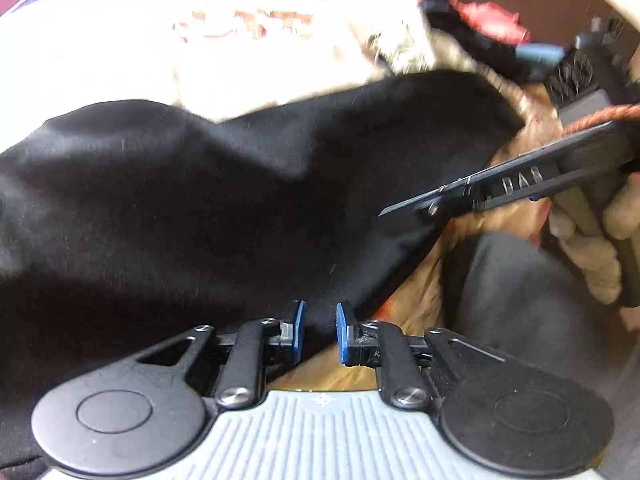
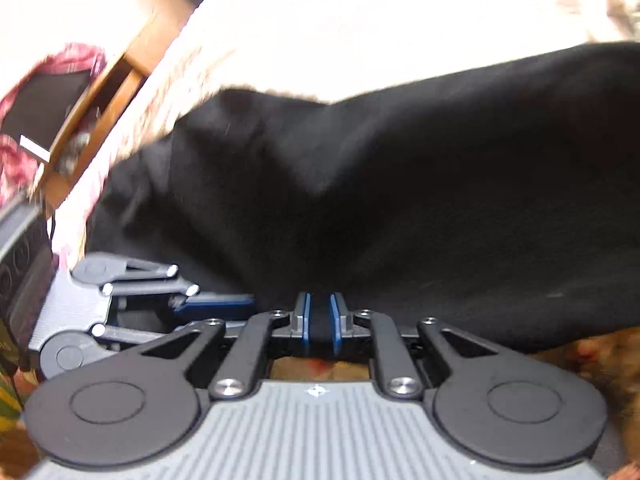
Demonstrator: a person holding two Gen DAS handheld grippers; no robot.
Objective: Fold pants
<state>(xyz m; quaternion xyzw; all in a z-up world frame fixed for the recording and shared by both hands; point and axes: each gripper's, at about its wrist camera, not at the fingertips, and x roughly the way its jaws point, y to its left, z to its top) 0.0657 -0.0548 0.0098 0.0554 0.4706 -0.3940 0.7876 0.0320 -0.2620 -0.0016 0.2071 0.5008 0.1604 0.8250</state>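
The black pants [image 1: 224, 208] are lifted and stretched across a pale bedspread [image 1: 160, 40]. My left gripper [image 1: 320, 330] is shut on the near edge of the cloth, which fills the gap between its blue pads. My right gripper [image 2: 319, 320] is shut on the same edge of the pants [image 2: 400, 200], a strip of black cloth clamped between its blue pads. The right gripper also shows in the left wrist view [image 1: 404, 210], its tip against the cloth at the right. The left gripper shows in the right wrist view [image 2: 240, 304] at the lower left, close beside the right one.
A heap of mixed clothes [image 1: 460, 28] lies at the far right of the bed. A brown patterned cover [image 2: 580, 356] lies under the grippers. A wooden bed frame [image 2: 104, 92] and red cloth [image 2: 72, 60] are at the left. A white-gloved hand [image 1: 588, 248] holds the right gripper.
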